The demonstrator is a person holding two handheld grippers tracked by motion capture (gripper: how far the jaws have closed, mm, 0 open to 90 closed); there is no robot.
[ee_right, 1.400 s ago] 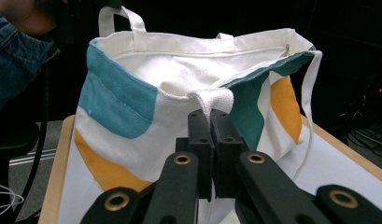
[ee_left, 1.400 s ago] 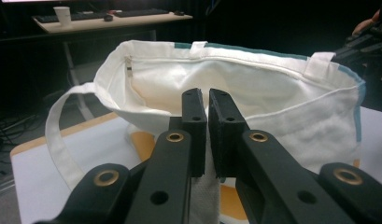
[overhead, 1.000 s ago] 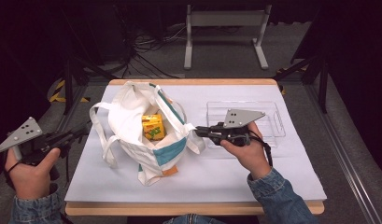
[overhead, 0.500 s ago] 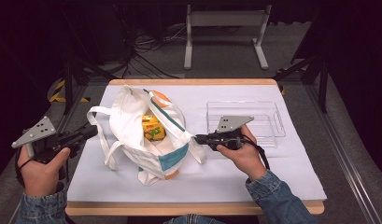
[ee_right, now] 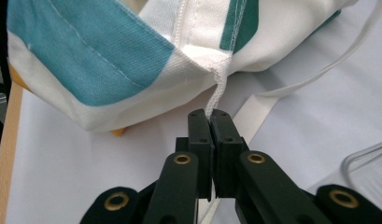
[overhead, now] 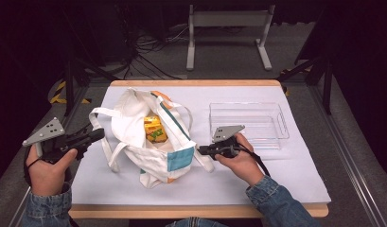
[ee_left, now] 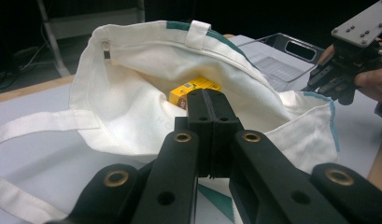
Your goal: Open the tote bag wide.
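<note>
On table: one tote bag (overhead: pixel 148 142) | one clear tray (overhead: pixel 250 124) | two grippers, left gripper (overhead: pixel 89 137), right gripper (overhead: pixel 203 150)

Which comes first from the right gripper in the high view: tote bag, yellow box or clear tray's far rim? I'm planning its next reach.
From the right gripper:
1. Tote bag, directly at its tips, on its left.
2. Yellow box, farther left, inside the bag.
3. Clear tray's far rim, behind it, toward the table's back edge.

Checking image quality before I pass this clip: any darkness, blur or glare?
High view: table evenly lit, surroundings dark, slightly soft. Left gripper view: bag sharp, background black. Right gripper view: bag cloth crisp, tray edge blurred. No strong glare.
</note>
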